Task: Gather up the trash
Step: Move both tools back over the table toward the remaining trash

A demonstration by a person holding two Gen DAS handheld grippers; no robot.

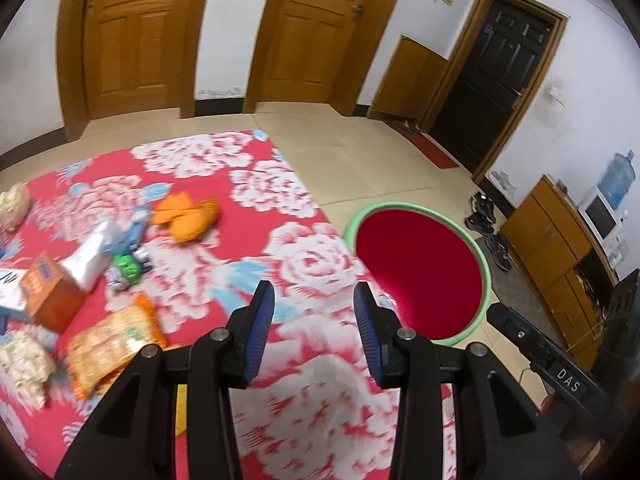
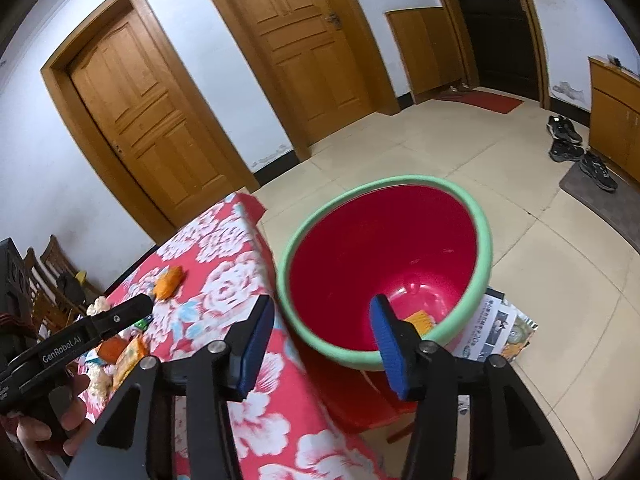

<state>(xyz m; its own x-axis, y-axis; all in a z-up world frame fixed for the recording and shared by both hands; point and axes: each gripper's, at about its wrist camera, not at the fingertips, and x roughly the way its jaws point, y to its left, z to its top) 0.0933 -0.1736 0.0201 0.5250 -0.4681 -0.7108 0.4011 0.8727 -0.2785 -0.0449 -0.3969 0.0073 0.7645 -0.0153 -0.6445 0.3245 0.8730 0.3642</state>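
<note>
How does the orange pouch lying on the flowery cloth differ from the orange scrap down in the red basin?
The orange pouch is puffy and lies on the flowered cloth, uncollected; the orange scrap looks flat and already lies at the bottom of the red basin. The pouch is in plain sight; the scrap is partly hidden. Both are orange.

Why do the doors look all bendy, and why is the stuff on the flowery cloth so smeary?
Left wrist view: the fisheye lens curves the wooden doors, and motion blur smears the trash on the flowered cloth. Right wrist view: same bending, dark corners, and the red basin has a slightly blurred green rim.
</note>
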